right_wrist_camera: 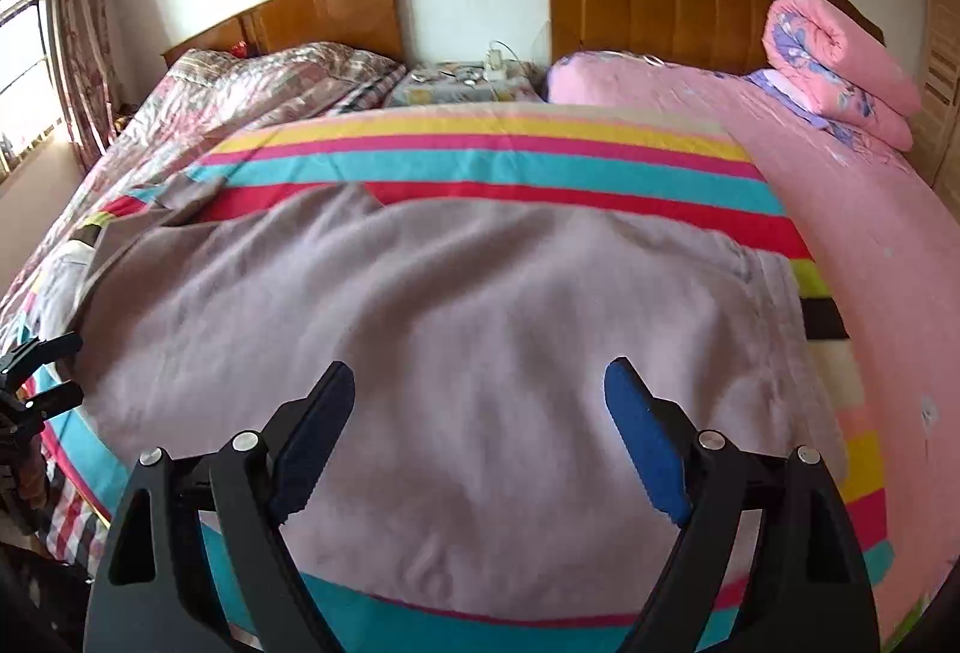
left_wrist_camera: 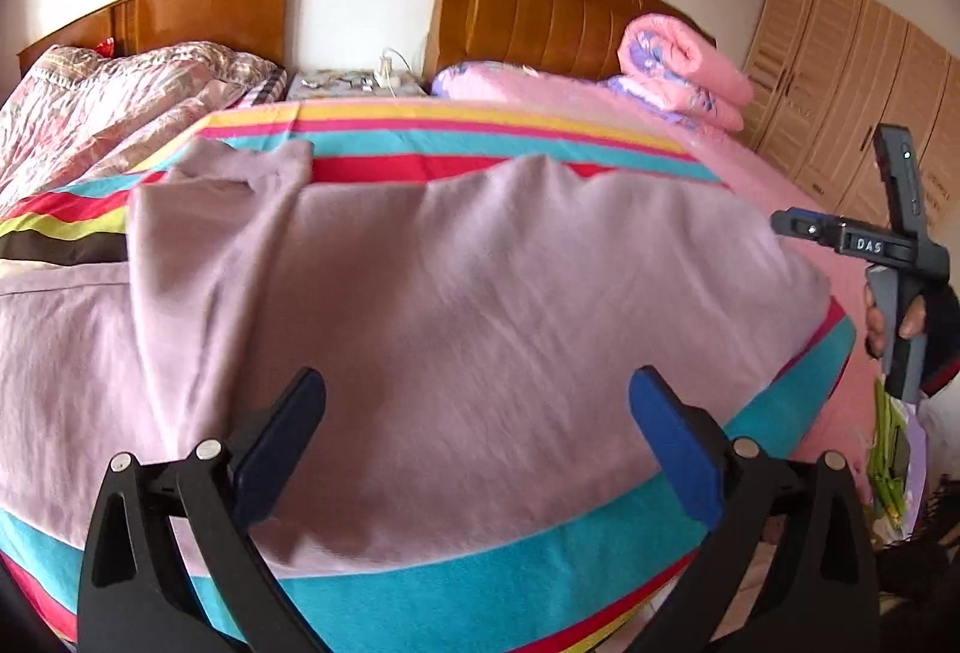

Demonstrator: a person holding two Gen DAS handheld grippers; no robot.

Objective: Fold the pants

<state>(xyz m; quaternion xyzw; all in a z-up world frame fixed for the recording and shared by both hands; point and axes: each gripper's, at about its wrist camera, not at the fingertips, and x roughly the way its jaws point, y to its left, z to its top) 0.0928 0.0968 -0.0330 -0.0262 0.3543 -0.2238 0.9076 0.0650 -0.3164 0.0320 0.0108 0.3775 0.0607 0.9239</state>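
Observation:
Mauve pants [left_wrist_camera: 456, 293] lie spread flat across a striped blanket [left_wrist_camera: 480, 593] on the bed, and they also fill the middle of the right wrist view [right_wrist_camera: 456, 305]. My left gripper [left_wrist_camera: 477, 386] hovers above the near part of the pants, its jaws wide open with nothing between them. My right gripper [right_wrist_camera: 480, 380] is likewise open over the fabric, with no cloth between its blue pads [right_wrist_camera: 645, 449]. In the left wrist view the right gripper's body [left_wrist_camera: 894, 257] shows at the right edge, held by a hand. The left gripper's fingers [right_wrist_camera: 42, 371] show at the left edge of the right wrist view.
A rolled pink quilt [right_wrist_camera: 840, 65] and a pink sheet [right_wrist_camera: 870, 233] lie to the right. A second bed with a patterned quilt [right_wrist_camera: 252, 83] stands to the left, with a cluttered nightstand [right_wrist_camera: 462, 80] between the wooden headboards. A wardrobe [left_wrist_camera: 852, 95] lines the right wall.

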